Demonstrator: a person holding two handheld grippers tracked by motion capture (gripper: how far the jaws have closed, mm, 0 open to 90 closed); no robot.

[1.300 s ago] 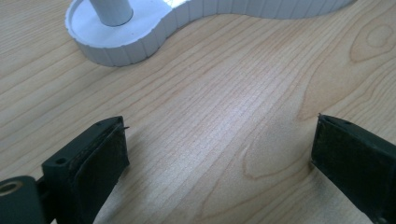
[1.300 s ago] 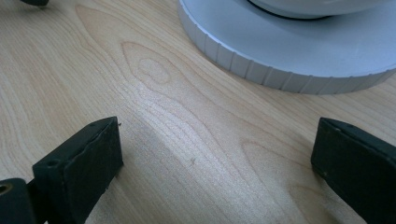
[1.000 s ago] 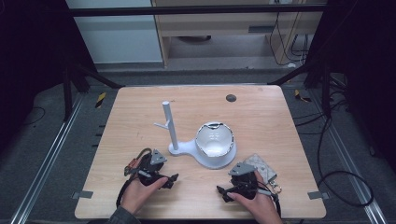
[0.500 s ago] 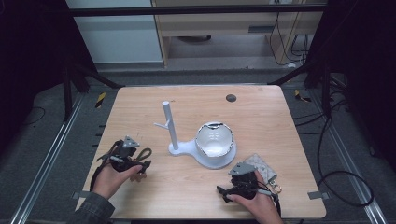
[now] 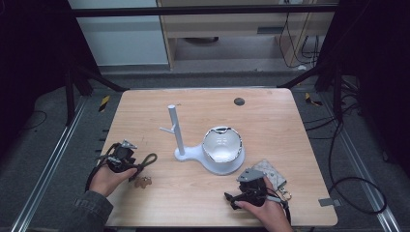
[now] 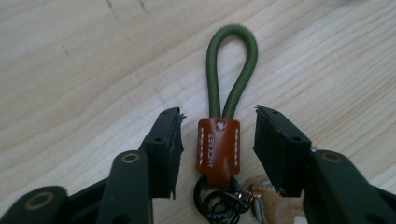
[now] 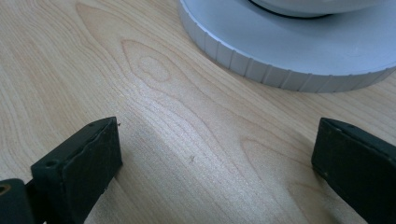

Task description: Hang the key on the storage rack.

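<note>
While the right tongs gape, left tongs lie low, closing around the keychain, untouched

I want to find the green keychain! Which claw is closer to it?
The left claw. Its jaws have just been closing around the keychain, whose brown tab lies between them, not yet pinched. The right claw is far off, across the table beside the white stand.

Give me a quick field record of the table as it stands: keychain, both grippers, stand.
keychain: green cord loop with brown leather tab, flat on wooden table
left gripper: jaws have just been closing, tab between fingers, gaps both sides, not yet gripped
right gripper: open, nothing between fingers
stand: white hook post with dish base, centre of table
</note>
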